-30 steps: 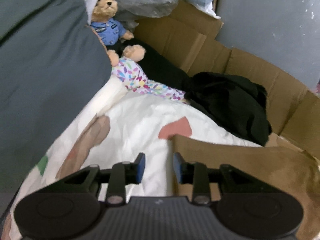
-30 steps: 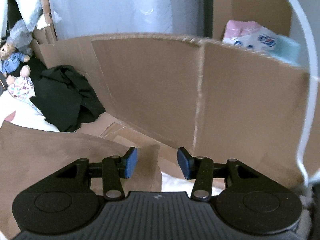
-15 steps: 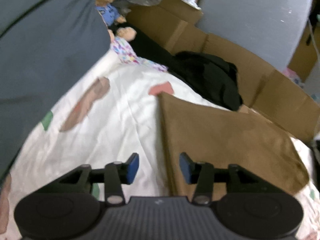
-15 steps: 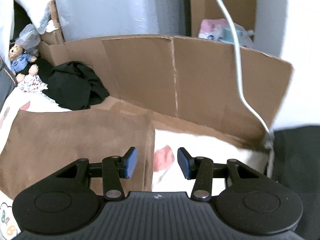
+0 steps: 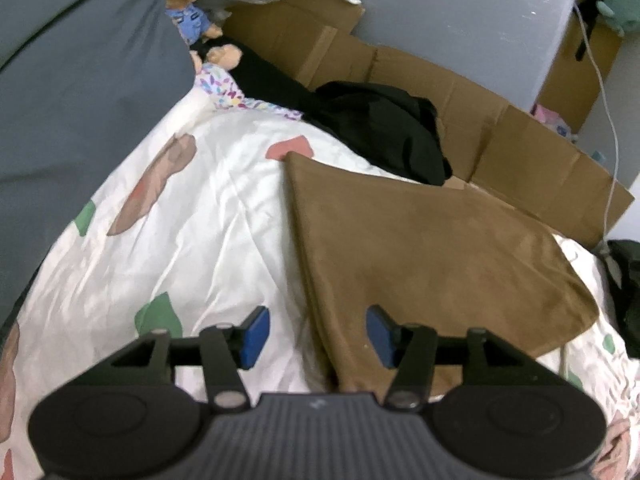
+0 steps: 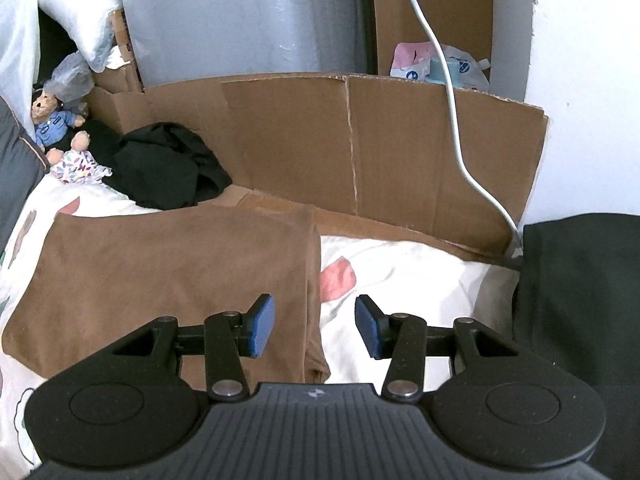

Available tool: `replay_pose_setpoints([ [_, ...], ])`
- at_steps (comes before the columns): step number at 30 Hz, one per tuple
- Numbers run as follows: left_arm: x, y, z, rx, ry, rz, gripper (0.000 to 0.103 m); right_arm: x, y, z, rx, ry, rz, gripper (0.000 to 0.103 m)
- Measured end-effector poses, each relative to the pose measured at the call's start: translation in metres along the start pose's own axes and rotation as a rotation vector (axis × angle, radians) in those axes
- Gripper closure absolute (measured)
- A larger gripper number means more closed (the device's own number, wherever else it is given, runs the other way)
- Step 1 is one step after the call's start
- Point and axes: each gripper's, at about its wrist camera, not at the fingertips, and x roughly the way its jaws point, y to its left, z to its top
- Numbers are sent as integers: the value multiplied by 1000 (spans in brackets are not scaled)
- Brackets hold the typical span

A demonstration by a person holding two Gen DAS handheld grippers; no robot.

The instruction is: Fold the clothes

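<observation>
A brown garment (image 5: 424, 252) lies flat as a folded rectangle on the white patterned bedsheet (image 5: 192, 232); it also shows in the right wrist view (image 6: 168, 276). My left gripper (image 5: 318, 336) is open and empty, above the garment's near left edge. My right gripper (image 6: 314, 330) is open and empty, above the garment's near right edge. A crumpled black garment (image 5: 384, 128) lies behind the brown one, also seen in the right wrist view (image 6: 168, 168).
Cardboard sheets (image 6: 380, 156) stand along the bed's far side. A teddy bear (image 5: 188, 4) and a floral soft toy (image 5: 224, 80) sit at the far left. A grey pillow (image 5: 76, 92) is left. A white cable (image 6: 452, 92) hangs on the right beside dark fabric (image 6: 580, 320).
Both grippers have pulled back and risen from the brown garment, which now lies flat in full view. Both sets of fingers have opened wider.
</observation>
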Motion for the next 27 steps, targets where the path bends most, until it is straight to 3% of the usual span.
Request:
replay_pose_setpoints([
  [3, 6, 5, -10, -71, 21, -37, 49, -1, -2, -5, -2, 9, -2, 54],
  [24, 71, 0, -52, -77, 130, -85, 50, 53, -3, -43, 9, 93, 20, 54],
  [26, 76, 2, -58, -98, 130, -100, 55, 60, -3, -46, 10, 107, 16, 54],
  [27, 78, 4, -61, -108, 129, -107, 69, 63, -4, -49, 13, 114, 18, 54],
])
